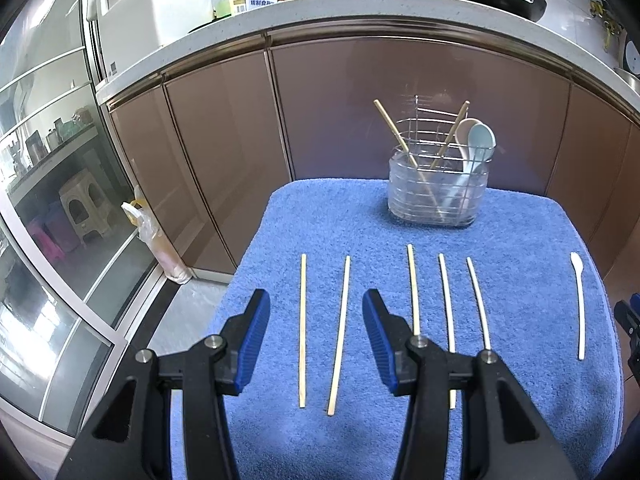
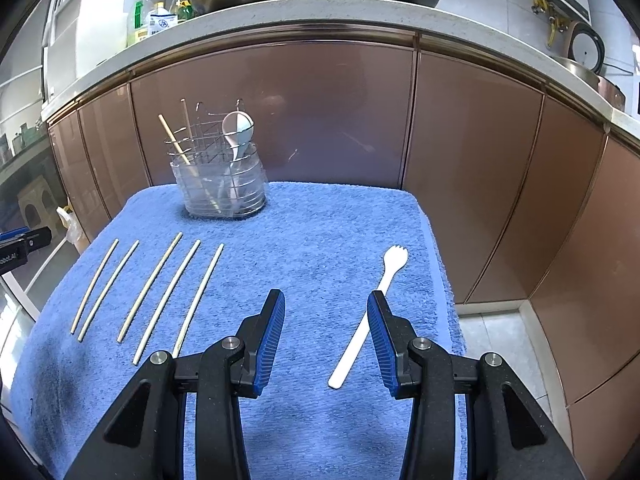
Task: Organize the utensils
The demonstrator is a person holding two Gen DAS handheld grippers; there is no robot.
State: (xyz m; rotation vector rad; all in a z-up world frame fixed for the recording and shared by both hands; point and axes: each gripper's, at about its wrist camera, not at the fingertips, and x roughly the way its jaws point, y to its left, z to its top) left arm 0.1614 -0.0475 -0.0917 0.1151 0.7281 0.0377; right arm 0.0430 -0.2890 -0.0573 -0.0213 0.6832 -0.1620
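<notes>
Blue towel (image 1: 520,240): covers the worktop.
Holder (image 1: 438,190): far edge, containing spoons, chopsticks.
Chopsticks (image 1: 302,328): five, near-left.
Spork (image 2: 368,316): near-right edge.
Left tongs (image 1: 316,340): released, empty.
Right tongs (image 2: 326,340): released, empty.

A thick blue terry towel (image 1: 520,248) covers the worktop, its pile rough and matt. The chopsticks (image 2: 152,288) look like pale, unvarnished wood or bamboo. The white fork (image 2: 366,320) is smooth matt plastic. The utensil holder (image 1: 438,188) is shiny wire metal set in a clear ribbed plastic cup. Each tool (image 2: 326,340) is matt black plastic with ridged blue pads (image 2: 272,344) and bright metal pins. The brown cabinet doors (image 2: 280,112) behind are glossy.
</notes>
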